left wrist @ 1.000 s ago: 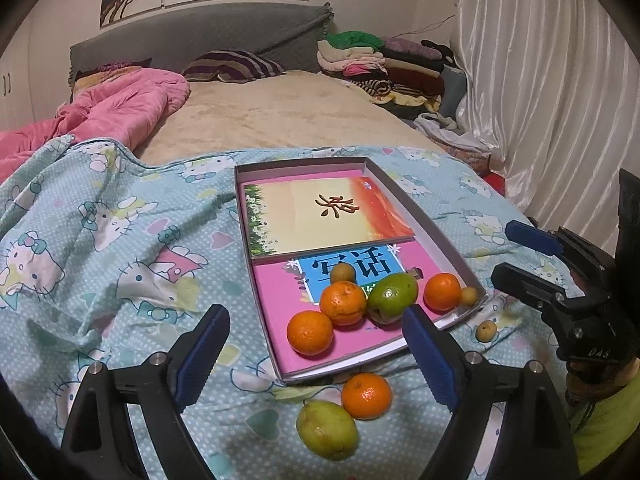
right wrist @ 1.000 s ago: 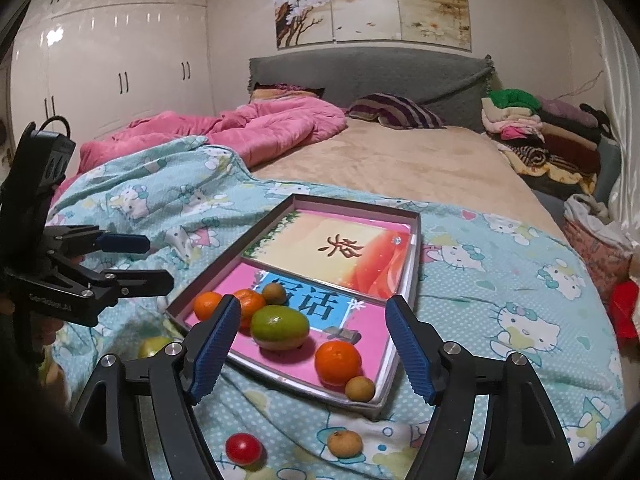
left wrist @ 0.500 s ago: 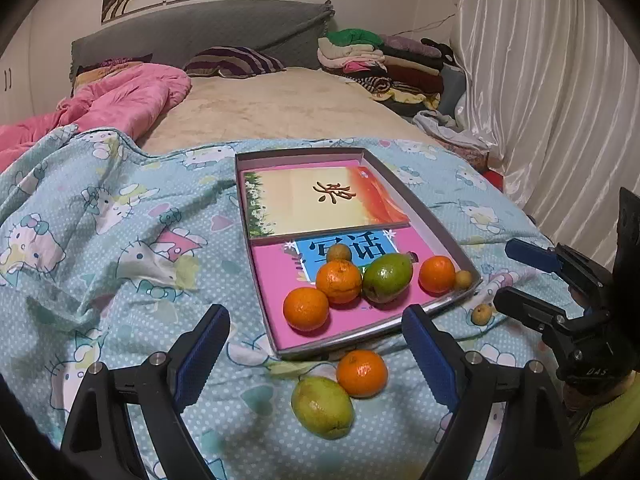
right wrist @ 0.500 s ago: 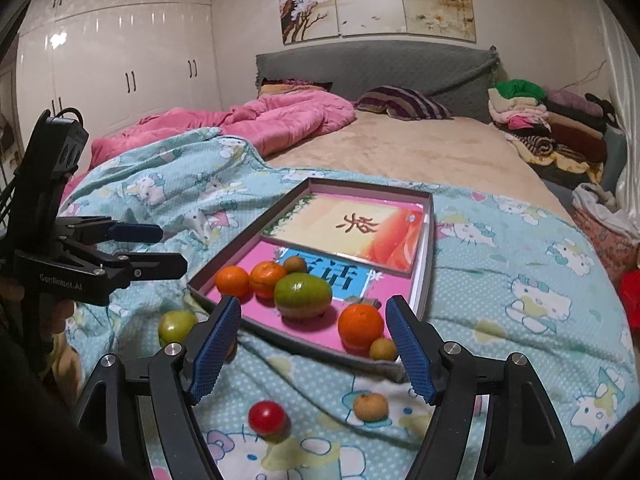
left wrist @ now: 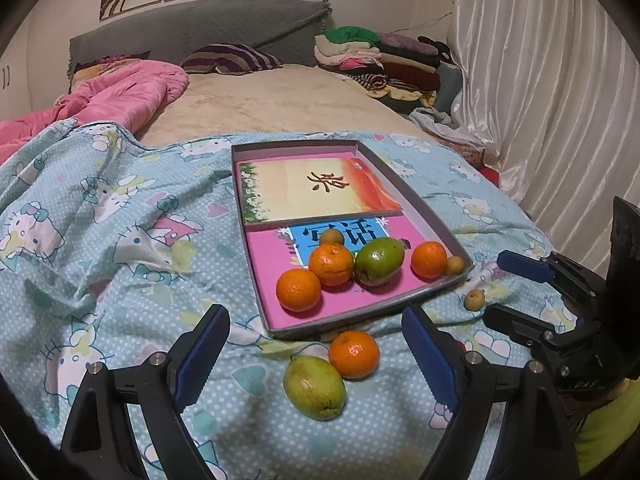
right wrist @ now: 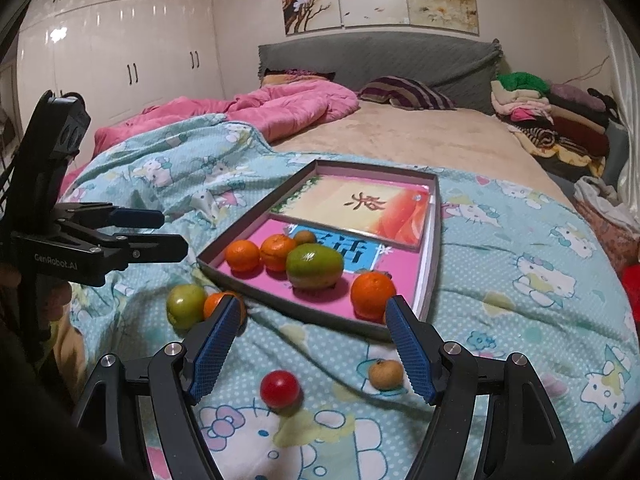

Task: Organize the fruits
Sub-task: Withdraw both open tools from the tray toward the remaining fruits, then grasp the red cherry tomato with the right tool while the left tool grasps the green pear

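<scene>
Left gripper (left wrist: 316, 354): fingers spread wide, empty, above a loose green pear-shaped fruit (left wrist: 314, 387) touching a loose orange tangerine (left wrist: 354, 354).
Right gripper (right wrist: 310, 350): fingers released, empty; small red round fruit (right wrist: 279, 389) between them.
Grey shallow cardboard tray (left wrist: 424, 208): on the blue cartoon-print quilt (left wrist: 120, 216), holding three tangerines and a green fruit.

Left gripper (left wrist: 316, 354) spread wide over green pear (left wrist: 314, 387) touching orange (left wrist: 354, 354), possibly a loquat (left wrist: 474, 300) beside tray (left wrist: 360, 316)
</scene>
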Motion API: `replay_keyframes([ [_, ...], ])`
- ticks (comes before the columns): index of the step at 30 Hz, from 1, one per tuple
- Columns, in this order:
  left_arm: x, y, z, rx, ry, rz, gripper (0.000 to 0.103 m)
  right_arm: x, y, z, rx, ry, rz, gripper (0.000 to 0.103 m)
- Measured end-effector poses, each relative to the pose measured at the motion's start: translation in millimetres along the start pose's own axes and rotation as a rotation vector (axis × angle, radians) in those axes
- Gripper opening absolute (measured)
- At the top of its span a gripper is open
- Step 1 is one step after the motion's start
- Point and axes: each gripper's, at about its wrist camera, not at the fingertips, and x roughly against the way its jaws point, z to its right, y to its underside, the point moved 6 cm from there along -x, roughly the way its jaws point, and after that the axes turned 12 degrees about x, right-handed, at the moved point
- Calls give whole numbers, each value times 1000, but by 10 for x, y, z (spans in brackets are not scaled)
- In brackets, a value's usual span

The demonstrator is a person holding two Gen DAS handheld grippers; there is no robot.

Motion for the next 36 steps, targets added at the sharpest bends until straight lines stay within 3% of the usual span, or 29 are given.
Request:
replay_keyframes([
  [21,-177,462,25,-31,2,-102,88,-273,360,-229,55,-35,-131,76],
  [23,-191,468,-1,-20,-6,-102,88,-279,370,-250,61,-45,-131,70],
  [27,-233,467,-55,-8,-16,-108,88,-340,436,-306,83,-68,-162,48],
  [34,-306,493,-93,-6,-23,-118,87,-472,545,-350,90,-88,-203,30],
  [36,-337,503,-112,-5,-24,-122,81,-485,552,-352,88,-87,-202,30],
])
